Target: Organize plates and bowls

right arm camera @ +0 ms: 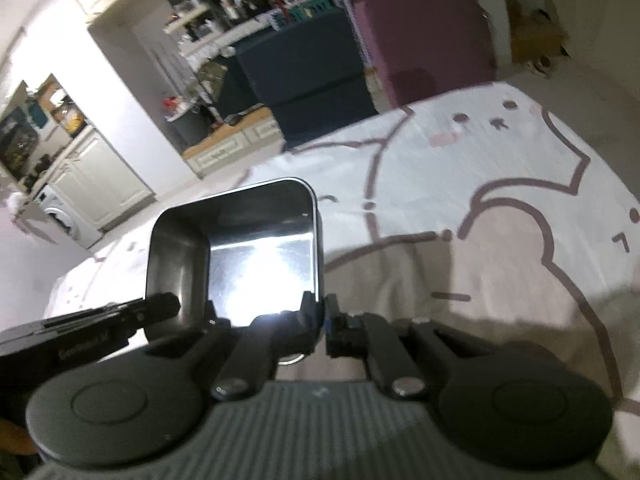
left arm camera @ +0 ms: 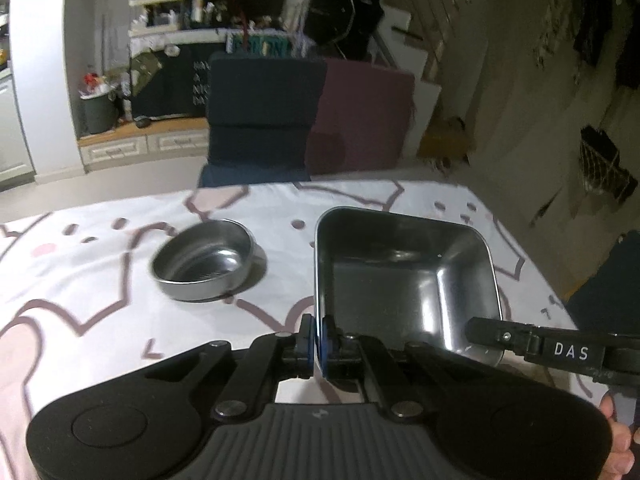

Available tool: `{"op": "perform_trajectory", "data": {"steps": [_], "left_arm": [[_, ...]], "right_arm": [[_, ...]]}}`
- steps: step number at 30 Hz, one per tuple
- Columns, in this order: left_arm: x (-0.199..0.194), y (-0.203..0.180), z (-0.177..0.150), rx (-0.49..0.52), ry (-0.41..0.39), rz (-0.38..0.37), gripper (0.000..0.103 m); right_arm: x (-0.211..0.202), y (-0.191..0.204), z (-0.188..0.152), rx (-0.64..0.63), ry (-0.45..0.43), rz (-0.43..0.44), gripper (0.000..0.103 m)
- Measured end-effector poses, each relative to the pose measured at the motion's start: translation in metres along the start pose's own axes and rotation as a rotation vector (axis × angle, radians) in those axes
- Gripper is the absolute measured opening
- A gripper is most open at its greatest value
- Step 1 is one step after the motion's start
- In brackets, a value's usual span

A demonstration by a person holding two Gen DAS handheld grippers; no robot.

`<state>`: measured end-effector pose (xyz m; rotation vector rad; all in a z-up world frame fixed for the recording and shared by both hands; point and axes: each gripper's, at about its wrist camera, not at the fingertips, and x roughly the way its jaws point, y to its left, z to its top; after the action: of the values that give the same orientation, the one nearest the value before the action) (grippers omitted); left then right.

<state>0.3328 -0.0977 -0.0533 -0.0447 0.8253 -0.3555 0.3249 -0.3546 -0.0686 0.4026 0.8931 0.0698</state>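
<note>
Though held by both grippers, tray [left arm camera: 404, 276] underside unseen

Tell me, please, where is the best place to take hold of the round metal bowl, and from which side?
Grip the thin upright rim of the round metal bowl, coming from above with one jaw inside and one outside. Its opening faces up, and the bare cloth around it leaves any side free.

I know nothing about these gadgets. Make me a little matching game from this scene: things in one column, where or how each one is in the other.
Things:
1. square metal tray
2. round metal bowl
3. left gripper
4. patterned cloth

States:
A. spread over the table
B. pinched at two rims
C. standing free on the cloth
D. shut on the tray's left rim

Pairs: 1-B, 2-C, 3-D, 4-A
</note>
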Motion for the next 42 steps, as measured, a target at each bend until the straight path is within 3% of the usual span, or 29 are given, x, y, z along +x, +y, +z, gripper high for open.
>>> {"op": "perform_trajectory", "data": {"steps": [13,22,31,42], "left_arm": [[-0.126,0.051,-0.048,-0.095,-0.125,0.121,0.003],[-0.178,0.091,-0.091,-0.183,-0.154,0.184,0.003],[-0.201,0.129,-0.128,-0.229,-0.119,0.230,0.002],[-0.191,0.159,-0.156,-0.238,0.012,0.279,0.003]], "right_arm": [[-0.057,0.079,-0.046,-0.120,-0.022,0.174,0.005],[-0.072,0.130,-0.079,-0.231,0.002,0.249,0.007],[-0.063,0.172,-0.112,-0.304,0.076,0.290,0.009],[-0.047,0.194,-0.145,-0.363,0.217,0.253,0.012]]}}
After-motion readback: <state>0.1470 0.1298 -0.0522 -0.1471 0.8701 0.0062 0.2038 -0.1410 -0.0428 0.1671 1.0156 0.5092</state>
